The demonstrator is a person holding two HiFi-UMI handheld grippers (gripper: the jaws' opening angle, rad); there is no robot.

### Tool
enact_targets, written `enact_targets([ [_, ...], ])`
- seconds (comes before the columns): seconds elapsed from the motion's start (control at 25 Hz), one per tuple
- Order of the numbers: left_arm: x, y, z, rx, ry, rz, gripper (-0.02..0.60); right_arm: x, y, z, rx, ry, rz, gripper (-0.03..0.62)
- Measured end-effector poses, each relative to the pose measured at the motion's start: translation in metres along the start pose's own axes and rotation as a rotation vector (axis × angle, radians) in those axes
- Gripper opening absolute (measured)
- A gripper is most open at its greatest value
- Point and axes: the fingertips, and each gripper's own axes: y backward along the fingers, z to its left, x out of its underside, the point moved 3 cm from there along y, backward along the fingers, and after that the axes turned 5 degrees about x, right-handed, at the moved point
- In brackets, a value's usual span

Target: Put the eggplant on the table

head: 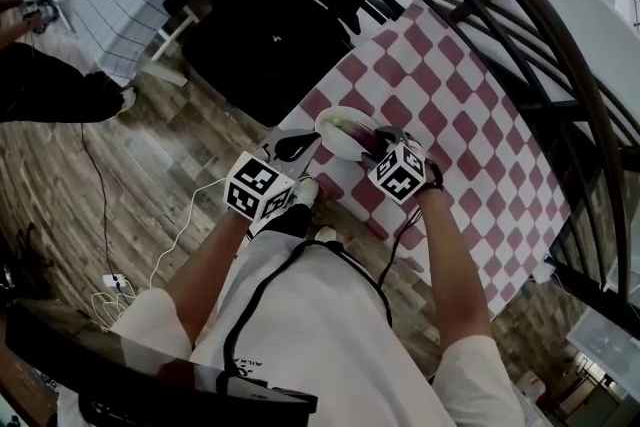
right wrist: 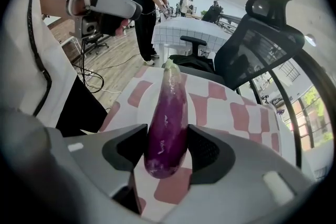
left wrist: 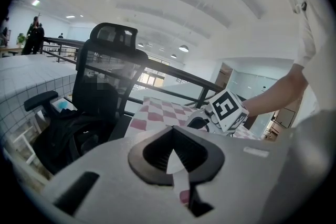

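R gripper [right wrist: 167,147] clamped eggplant [right wrist: 170,107] — long axis fwd, over plate [head: 326,127], near edge of table [head: 470,145] | L gripper [left wrist: 176,157] seemingly near-shut — empty

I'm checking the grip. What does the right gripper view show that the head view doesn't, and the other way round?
Only the right gripper view: the tongs of the right gripper shut on the purple eggplant, and a standing person behind. Only the head view: that gripper's marker cube and the forearm holding it. Both: the checked tablecloth and black chair.
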Motion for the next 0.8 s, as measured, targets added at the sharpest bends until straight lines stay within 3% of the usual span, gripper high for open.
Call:
enact_targets([
  [0.52, 0.015, 0.015, 0.031, -0.074, 0.061, 0.018, 0.006, -0.005, -0.027, -0.004, -0.023, 0.153, 0.083, 0.247],
  [0.8, 0.014, 0.016, 0.034, -0.087, 0.062, 0.011, 0.006, -0.007, -0.032, -0.003, -0.035, 0.176, 0.095, 0.247],
])
